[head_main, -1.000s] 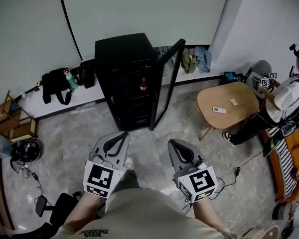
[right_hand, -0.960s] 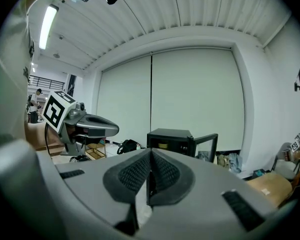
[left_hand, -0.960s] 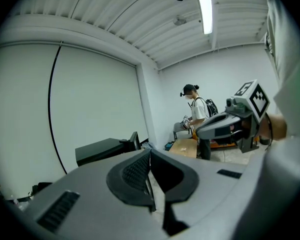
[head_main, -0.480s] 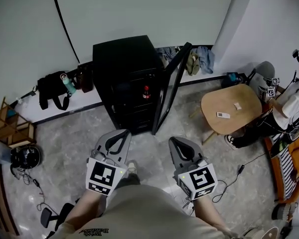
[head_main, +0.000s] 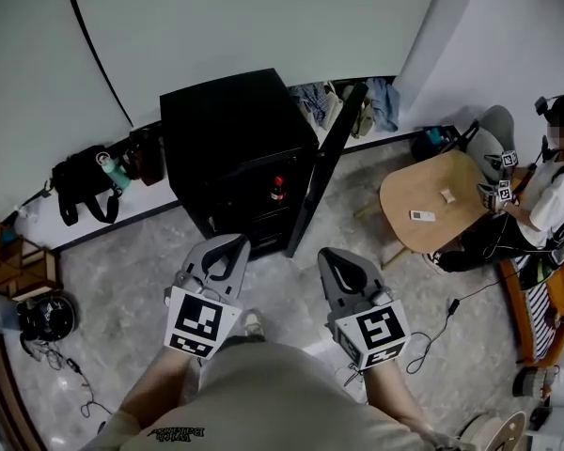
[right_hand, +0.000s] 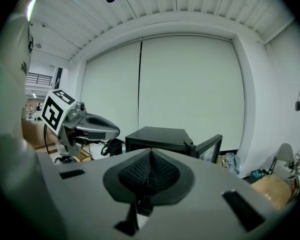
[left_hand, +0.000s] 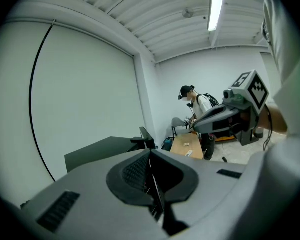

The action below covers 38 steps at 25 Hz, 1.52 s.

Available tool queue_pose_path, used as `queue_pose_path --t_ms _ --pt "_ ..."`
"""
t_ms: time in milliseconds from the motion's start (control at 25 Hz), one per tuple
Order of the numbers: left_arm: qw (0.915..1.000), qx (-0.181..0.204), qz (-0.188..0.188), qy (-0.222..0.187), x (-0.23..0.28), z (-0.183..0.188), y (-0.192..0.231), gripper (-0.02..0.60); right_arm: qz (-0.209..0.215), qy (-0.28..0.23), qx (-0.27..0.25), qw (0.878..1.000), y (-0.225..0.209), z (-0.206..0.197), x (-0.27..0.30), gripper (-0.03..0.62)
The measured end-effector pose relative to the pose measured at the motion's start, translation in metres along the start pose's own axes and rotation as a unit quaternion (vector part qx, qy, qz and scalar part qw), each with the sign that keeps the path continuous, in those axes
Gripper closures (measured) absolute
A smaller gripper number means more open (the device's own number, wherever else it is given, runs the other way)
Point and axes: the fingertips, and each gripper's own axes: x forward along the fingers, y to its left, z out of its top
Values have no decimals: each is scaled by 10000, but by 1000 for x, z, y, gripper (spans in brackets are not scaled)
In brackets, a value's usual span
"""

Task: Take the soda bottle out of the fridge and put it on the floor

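From the head view, I hold my left gripper (head_main: 227, 244) and my right gripper (head_main: 331, 256) side by side in front of me, both aimed at the black fridge (head_main: 235, 130) against the wall. Its glass door (head_main: 325, 175) stands swung open to the right, which leaves the shelves reachable. The soda bottle (head_main: 277, 189) stands upright on a shelf inside, dark with a red cap and red label, and well apart from both of my grippers. The grey floor (head_main: 122, 271) between me and the fridge is bare, so I judge there is room to set the bottle down once it is out. A round wooden table (head_main: 432, 200) sits off to the right with a seated person (head_main: 550, 191) beside it.

In the left gripper view, my jaws are pressed together with nothing between the ribbed pads. I judge they are kept closed because there is nothing yet to grasp. The fridge top and door edge show just beyond them.

In the right gripper view, these jaws also meet, empty, and the fridge with its open door sits straight ahead.

As for writing, the marker cubes carry only black-and-white square patterns. The bottle's label and the print on my shirt are too small to read.
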Motion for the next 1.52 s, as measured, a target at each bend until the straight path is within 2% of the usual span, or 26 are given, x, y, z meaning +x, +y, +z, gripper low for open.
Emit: queue_pose_path --t_ms 200,480,800,1120,1320,1360,1440,1520 --pt "9997 80 -235 -35 24 -6 28 574 -184 72 32 9998 -7 5 39 597" --pt "9993 40 -363 5 47 -16 52 574 -434 199 100 9988 -26 4 78 597" --pt "9988 -174 -396 215 69 -25 59 575 -234 343 130 9991 -45 -6 98 597" --pt "9988 -476 -136 25 100 -18 55 574 -1 503 79 9987 -70 -19 107 597" --pt "9977 -630 -256 -27 134 -21 46 572 95 612 157 9980 -89 -32 118 597" --pt "9978 -608 -259 -15 141 -23 45 566 112 624 183 9978 -92 -35 120 597" --pt "9976 -620 -306 61 156 -30 43 488 171 637 213 9976 -96 -39 127 597" --pt "9980 -510 -326 191 171 -41 42 466 242 647 216 9974 -98 -43 134 597"
